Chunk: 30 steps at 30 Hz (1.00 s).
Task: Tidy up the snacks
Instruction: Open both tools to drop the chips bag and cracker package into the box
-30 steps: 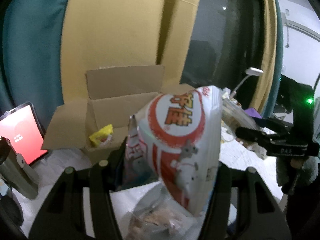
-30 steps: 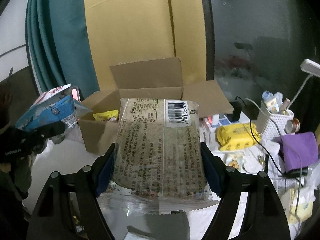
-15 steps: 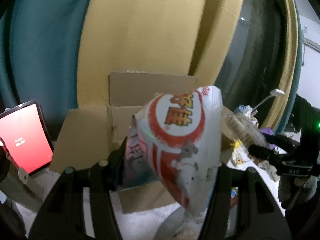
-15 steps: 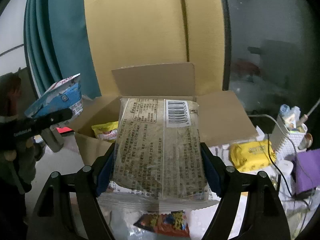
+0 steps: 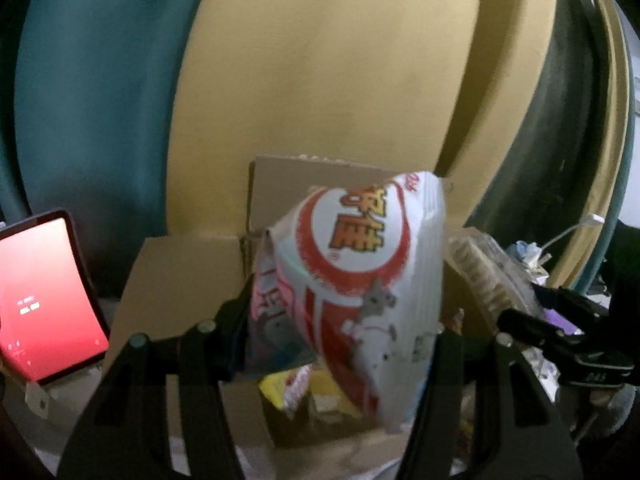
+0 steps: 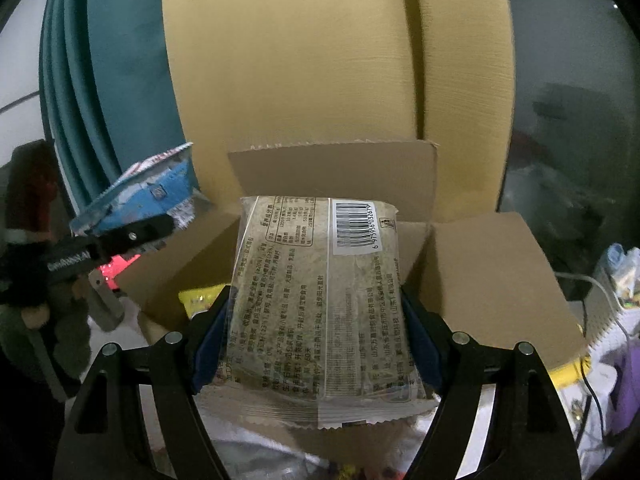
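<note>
Both grippers loaded: left gripper (image 5: 340, 324) clamping red-and-white snack bag (image 5: 360, 280), right gripper (image 6: 316, 332) clamping barcoded packet (image 6: 320, 300), hovering by cardboard box (image 6: 480, 280). Next up, probably: lower, let go inside.

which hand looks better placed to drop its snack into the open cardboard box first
Right, probably. The right gripper holds the tan barcode-printed packet squarely in front of the open cardboard box. The left gripper holds the red-and-white snack bag tilted by the box's left side.

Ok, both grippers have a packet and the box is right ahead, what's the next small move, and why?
Probably carry the left gripper forward a little: its red-and-white snack bag hangs over the near edge of the open cardboard box, above the yellow packet already inside, so release risks catching the rim.
</note>
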### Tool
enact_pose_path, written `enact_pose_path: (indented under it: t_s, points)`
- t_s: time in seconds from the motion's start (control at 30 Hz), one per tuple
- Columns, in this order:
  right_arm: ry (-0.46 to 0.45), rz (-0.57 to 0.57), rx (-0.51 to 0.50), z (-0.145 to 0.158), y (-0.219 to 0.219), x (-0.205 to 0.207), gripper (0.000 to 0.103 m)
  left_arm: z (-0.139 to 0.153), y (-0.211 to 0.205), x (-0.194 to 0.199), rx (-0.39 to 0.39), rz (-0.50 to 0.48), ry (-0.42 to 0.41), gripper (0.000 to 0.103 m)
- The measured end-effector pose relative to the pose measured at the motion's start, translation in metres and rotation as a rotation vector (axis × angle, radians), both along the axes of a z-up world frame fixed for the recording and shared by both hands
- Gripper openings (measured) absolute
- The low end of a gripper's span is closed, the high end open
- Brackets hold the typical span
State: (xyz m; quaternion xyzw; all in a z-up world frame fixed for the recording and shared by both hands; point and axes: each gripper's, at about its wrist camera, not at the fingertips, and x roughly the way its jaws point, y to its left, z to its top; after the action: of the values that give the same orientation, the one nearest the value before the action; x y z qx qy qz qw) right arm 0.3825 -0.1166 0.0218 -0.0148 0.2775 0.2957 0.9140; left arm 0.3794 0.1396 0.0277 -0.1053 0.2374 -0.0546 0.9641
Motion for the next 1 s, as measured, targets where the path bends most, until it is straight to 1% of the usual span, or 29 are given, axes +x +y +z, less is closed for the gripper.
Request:
enact_pose_path:
  t_s: [0.23, 0.33, 0.4, 0.43, 0.47, 0.5, 0.67, 0.77, 0.87, 1.0]
  points:
    - [-0.009, 0.023, 0.002, 0.0, 0.028, 0.03, 0.081, -0.01, 0.013, 0.034, 0.008, 0.024, 0.049, 0.058]
    - [-0.022, 0.029, -0.002, 0.004, 0.041, 0.041, 0.081, -0.013, 0.019, 0.046, -0.014, 0.021, 0.078, 0.06]
    - [-0.029, 0.032, -0.008, 0.005, 0.048, 0.049, 0.081, -0.017, 0.022, 0.052, -0.035, 0.024, 0.098, 0.067]
    - [-0.032, 0.032, -0.013, 0.006, 0.052, 0.053, 0.081, -0.018, 0.024, 0.054, -0.044, 0.032, 0.099, 0.078]
    - [-0.034, 0.032, -0.017, 0.006, 0.057, 0.058, 0.081, -0.019, 0.026, 0.055, -0.051, 0.038, 0.098, 0.084]
    - [-0.036, 0.035, -0.022, 0.007, 0.063, 0.064, 0.081, -0.021, 0.028, 0.056, -0.054, 0.045, 0.102, 0.085]
    - [-0.026, 0.029, -0.05, 0.006, 0.089, 0.084, 0.081, -0.02, 0.041, 0.053, -0.081, 0.07, 0.098, 0.086]
    - [0.019, 0.026, -0.084, -0.002, 0.101, 0.093, 0.085, -0.017, 0.047, 0.048, -0.092, 0.088, 0.089, 0.086]
    - [0.019, 0.009, -0.084, -0.005, 0.101, 0.091, 0.09, -0.015, 0.05, 0.043, -0.098, 0.097, 0.082, 0.087]
    - [0.021, 0.002, -0.078, 0.0, 0.098, 0.088, 0.09, -0.01, 0.059, 0.043, -0.104, 0.099, 0.071, 0.087]
